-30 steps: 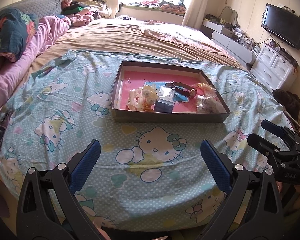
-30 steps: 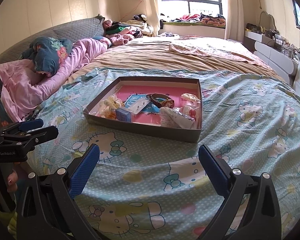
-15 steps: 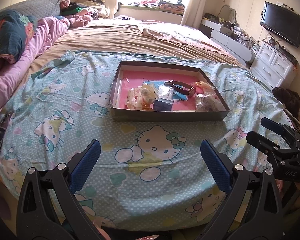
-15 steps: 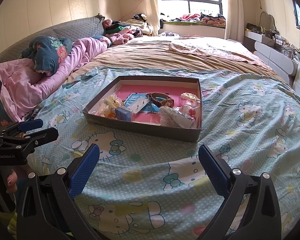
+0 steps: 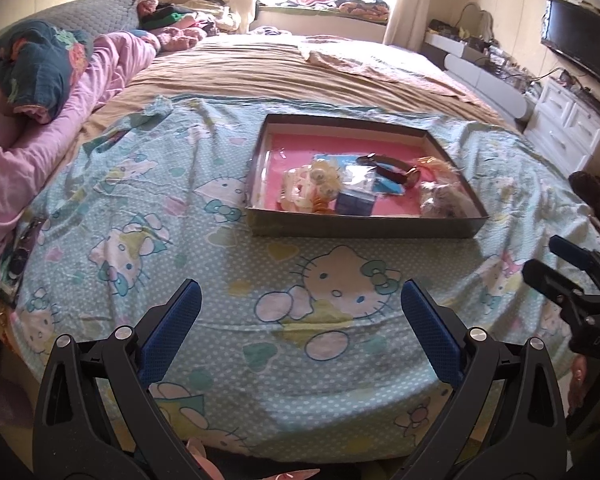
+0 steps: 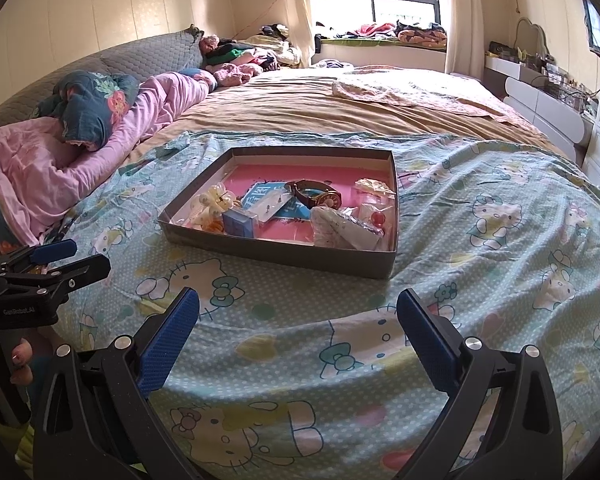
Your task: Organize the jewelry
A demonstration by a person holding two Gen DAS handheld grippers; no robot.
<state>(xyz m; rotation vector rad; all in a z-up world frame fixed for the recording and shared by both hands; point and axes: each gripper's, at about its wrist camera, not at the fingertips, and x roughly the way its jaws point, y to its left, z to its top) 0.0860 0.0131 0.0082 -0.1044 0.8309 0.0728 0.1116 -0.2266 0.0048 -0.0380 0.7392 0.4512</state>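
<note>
Jewelry bits all sit in the shallow box [image 6: 300, 258] with the pink floor, mid-bed on the cat-print sheet [image 6: 480, 272]. Since a second ago we've only crept a little nearer; the contents haven't budged, so sorting-wise nothing's changed. Left gripper [image 5: 300, 312] and right gripper [image 6: 298, 312] both hang near the bed edge, blue pads spread wide, holding nothing. Count: one box, one watch [image 6: 318, 196], one small blue cube box [image 6: 240, 222], one blue card [image 6: 268, 202], plus a few clear baggies we can't count reliably.
</note>
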